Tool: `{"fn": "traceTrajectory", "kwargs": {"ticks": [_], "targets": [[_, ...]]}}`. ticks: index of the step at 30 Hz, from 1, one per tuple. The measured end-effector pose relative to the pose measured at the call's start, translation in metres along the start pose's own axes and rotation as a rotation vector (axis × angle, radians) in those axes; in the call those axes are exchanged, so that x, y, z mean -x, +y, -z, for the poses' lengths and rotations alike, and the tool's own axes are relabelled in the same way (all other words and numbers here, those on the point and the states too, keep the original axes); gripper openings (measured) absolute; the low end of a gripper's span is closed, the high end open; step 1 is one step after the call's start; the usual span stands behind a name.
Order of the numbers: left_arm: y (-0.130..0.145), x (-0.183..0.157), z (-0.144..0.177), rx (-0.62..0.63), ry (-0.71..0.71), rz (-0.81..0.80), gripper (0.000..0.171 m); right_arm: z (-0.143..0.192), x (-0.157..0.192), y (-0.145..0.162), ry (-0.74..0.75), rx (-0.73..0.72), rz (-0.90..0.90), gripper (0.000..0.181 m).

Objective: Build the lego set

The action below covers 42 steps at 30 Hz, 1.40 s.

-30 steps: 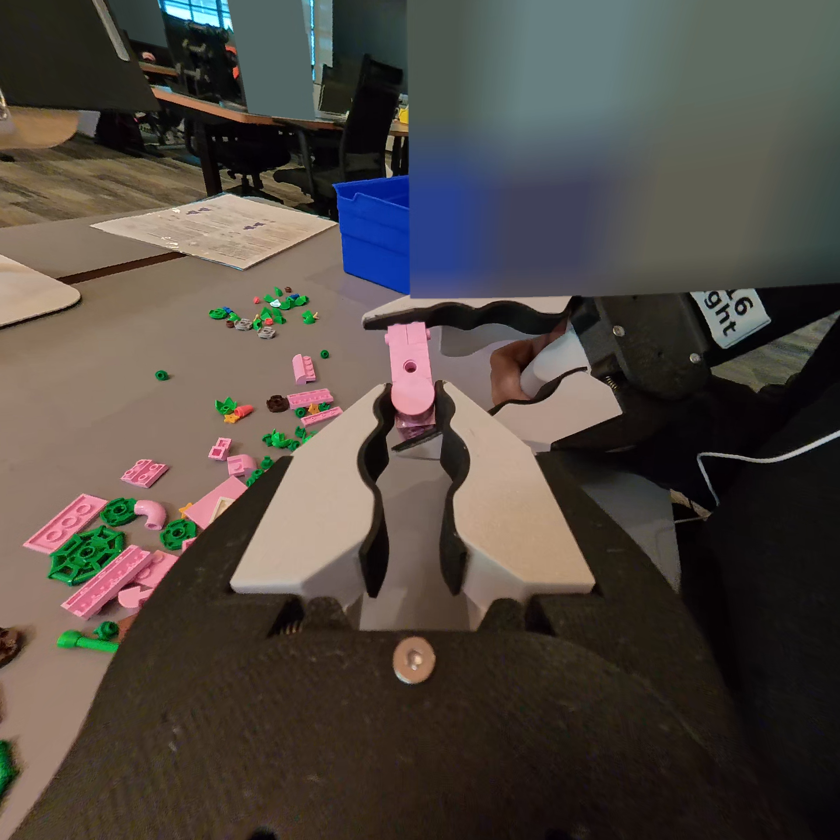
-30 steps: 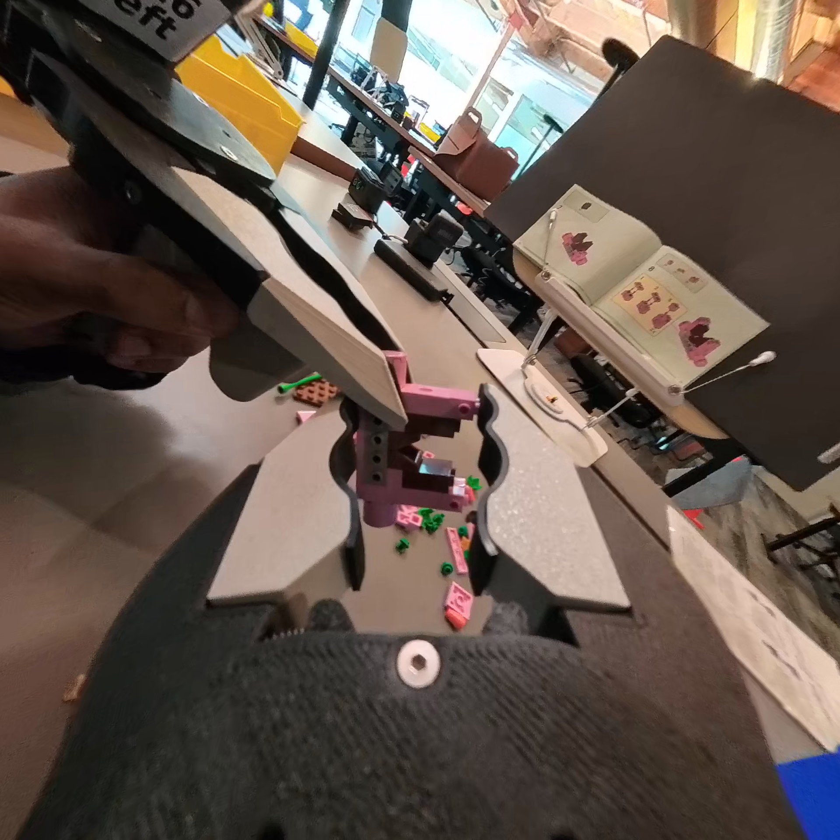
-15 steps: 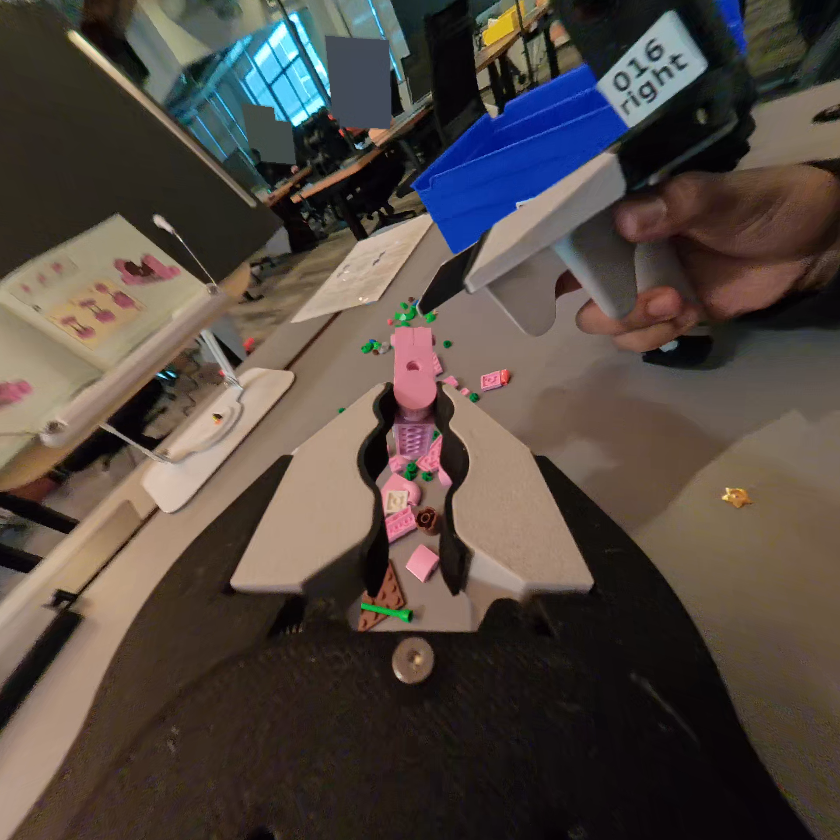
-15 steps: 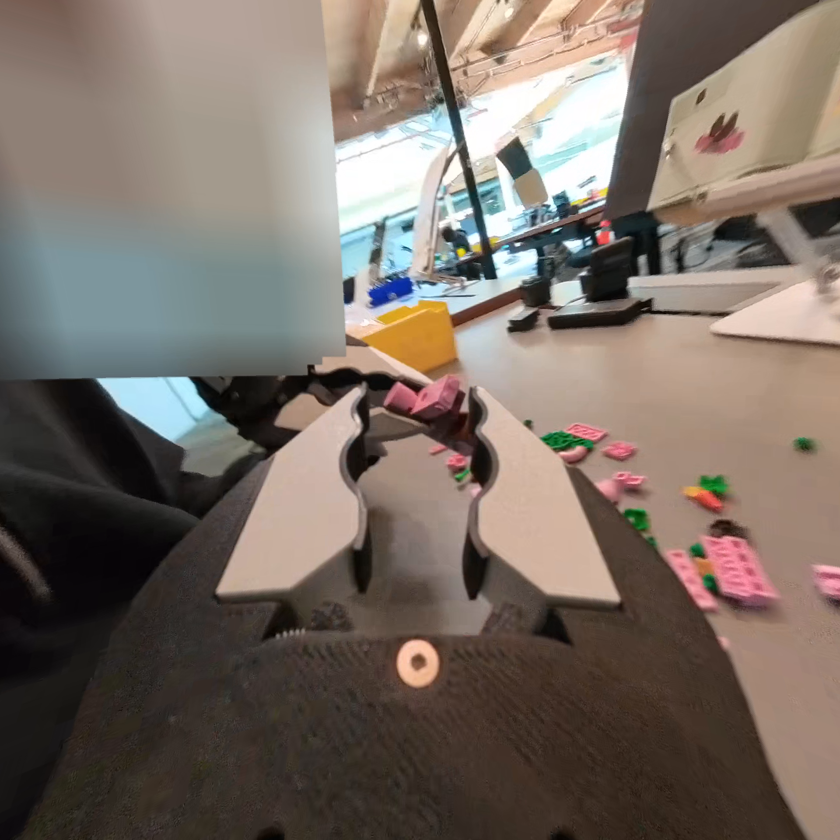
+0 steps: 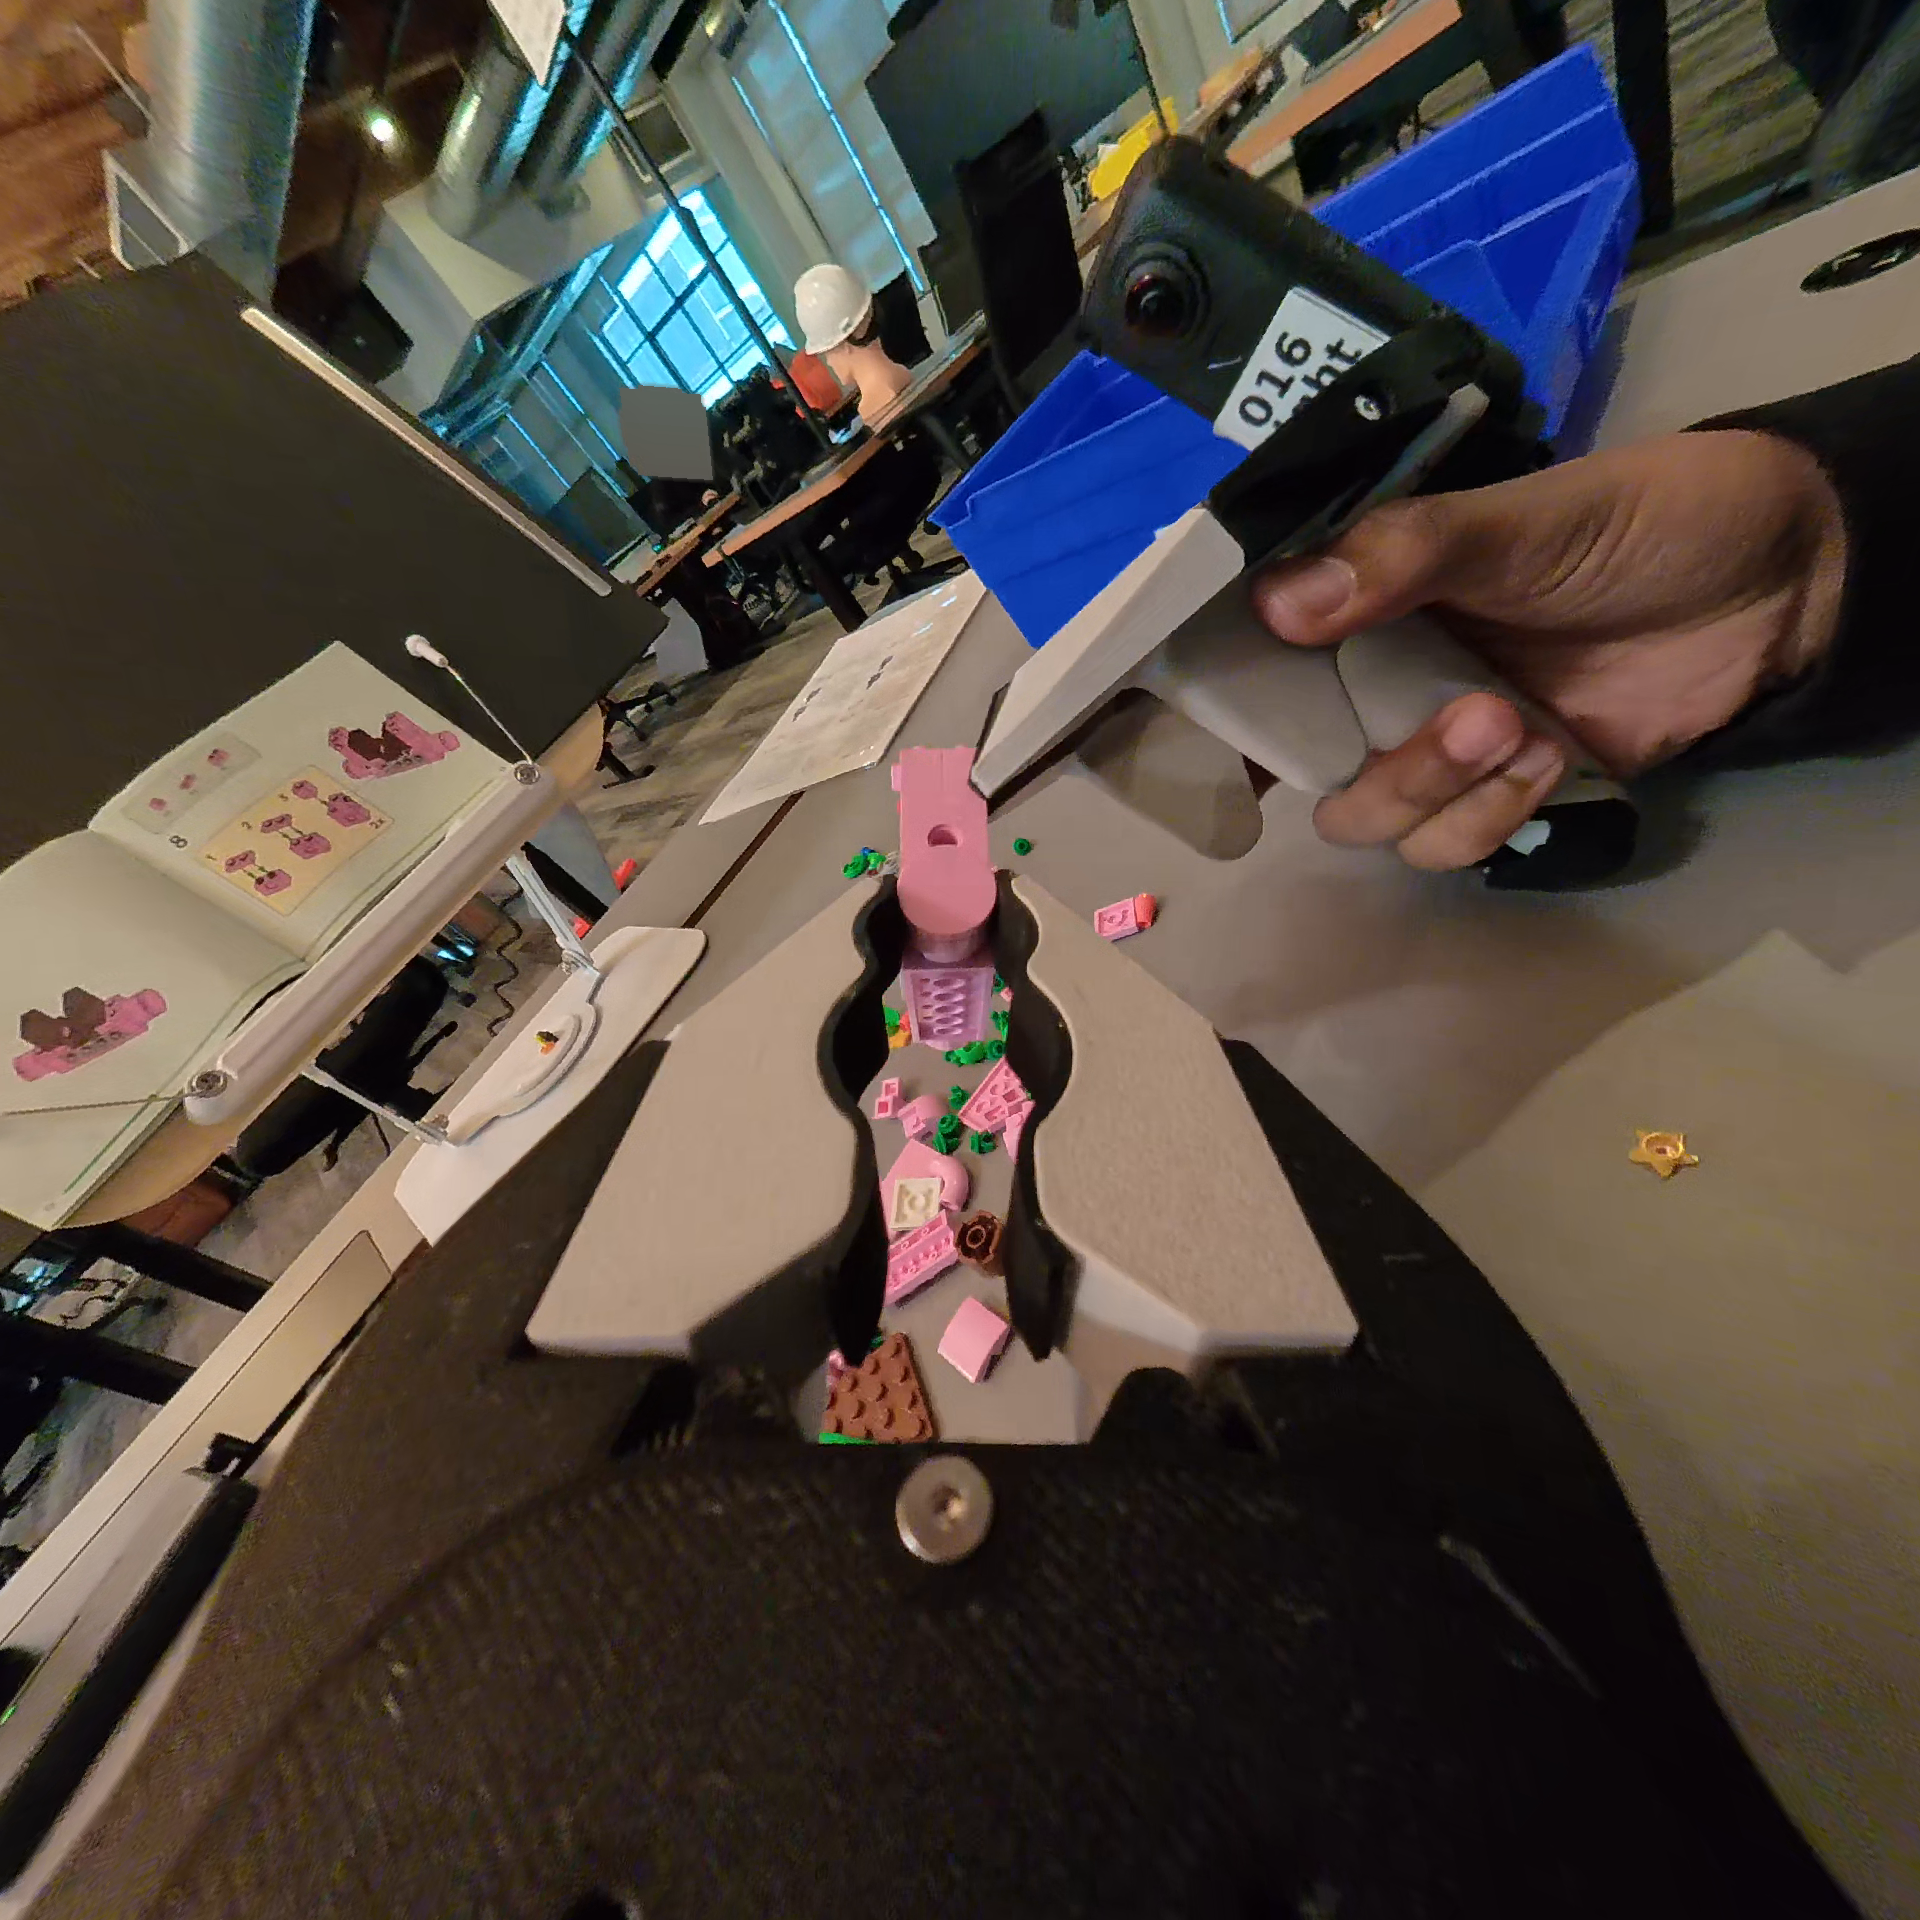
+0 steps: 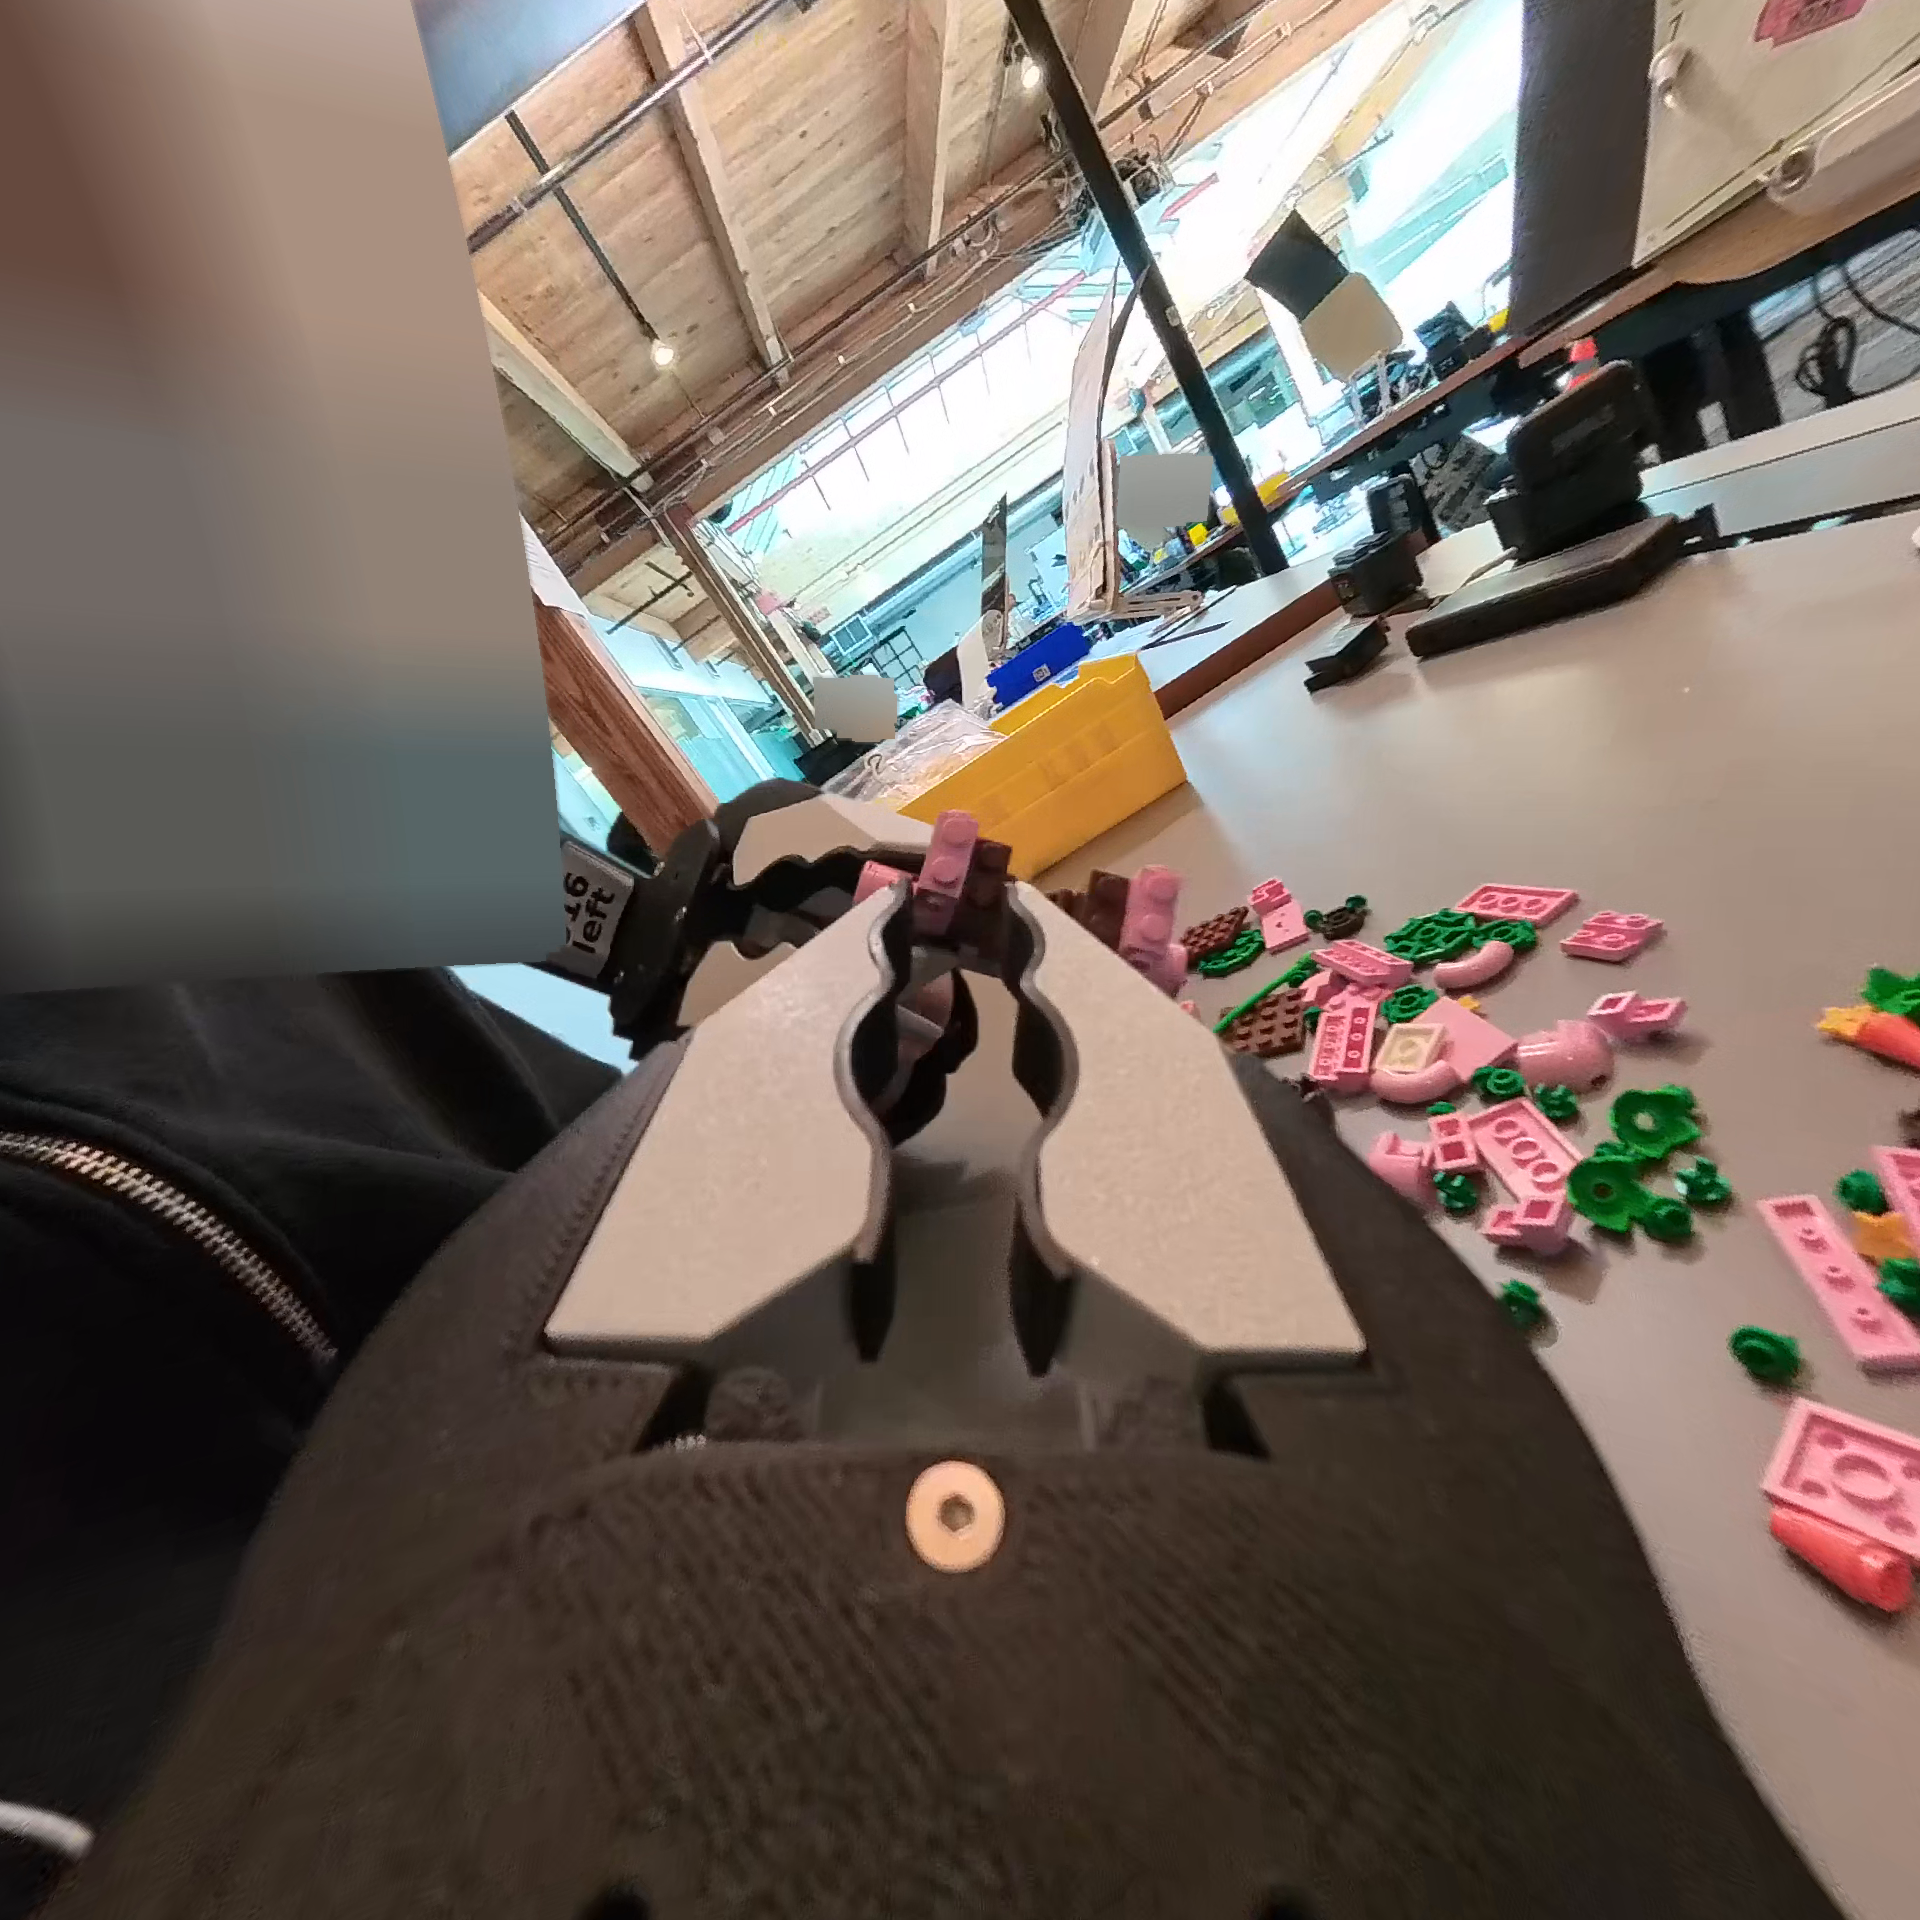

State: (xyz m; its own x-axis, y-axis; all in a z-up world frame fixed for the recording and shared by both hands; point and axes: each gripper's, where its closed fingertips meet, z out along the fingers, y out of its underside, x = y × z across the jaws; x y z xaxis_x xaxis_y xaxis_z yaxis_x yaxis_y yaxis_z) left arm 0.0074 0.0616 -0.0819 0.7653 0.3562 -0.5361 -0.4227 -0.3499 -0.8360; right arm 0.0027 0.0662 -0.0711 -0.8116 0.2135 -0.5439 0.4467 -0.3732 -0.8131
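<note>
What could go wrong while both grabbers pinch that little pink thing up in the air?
The pink assembly is pinched only at its ends by the left gripper and the right gripper, so pulling apart might snap it. If dropped, it could land among the loose pieces on the table.

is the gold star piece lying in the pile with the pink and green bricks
No, the gold star piece lies alone on the bare table, right of the left gripper.

One blue bin (image 5: 1403, 384), one yellow bin (image 6: 1049, 753), one open booklet (image 5: 208, 862), two tongs (image 5: 940, 914).
</note>
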Motion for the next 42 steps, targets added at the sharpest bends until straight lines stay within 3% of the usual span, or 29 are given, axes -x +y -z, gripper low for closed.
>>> {"fn": "traceTrajectory", "kwargs": {"ticks": [14, 26, 30, 35, 38, 42], "targets": [[0.005, -0.002, -0.004, 0.039, -0.007, -0.020, 0.015, 0.003, -0.006, 0.002, -0.032, 0.009, -0.122, 0.013], [0.008, 0.001, -0.004, 0.061, -0.036, -0.027, 0.015, 0.000, -0.008, 0.001, 0.029, -0.002, -0.045, 0.013], [0.008, 0.002, -0.004, 0.045, -0.015, 0.022, 0.015, -0.001, -0.009, 0.001, 0.048, 0.006, 0.007, 0.014], [0.007, 0.006, -0.002, 0.017, 0.001, 0.097, 0.015, 0.001, -0.013, 0.001, 0.132, 0.058, 0.183, 0.033], [0.005, 0.013, 0.001, -0.026, 0.027, 0.219, 0.015, 0.005, -0.004, -0.011, 0.127, 0.007, 0.277, 0.037], [0.000, 0.022, 0.007, -0.135, 0.125, 0.480, 0.015, 0.012, -0.006, -0.021, 0.135, -0.044, 0.257, 0.041]]}}
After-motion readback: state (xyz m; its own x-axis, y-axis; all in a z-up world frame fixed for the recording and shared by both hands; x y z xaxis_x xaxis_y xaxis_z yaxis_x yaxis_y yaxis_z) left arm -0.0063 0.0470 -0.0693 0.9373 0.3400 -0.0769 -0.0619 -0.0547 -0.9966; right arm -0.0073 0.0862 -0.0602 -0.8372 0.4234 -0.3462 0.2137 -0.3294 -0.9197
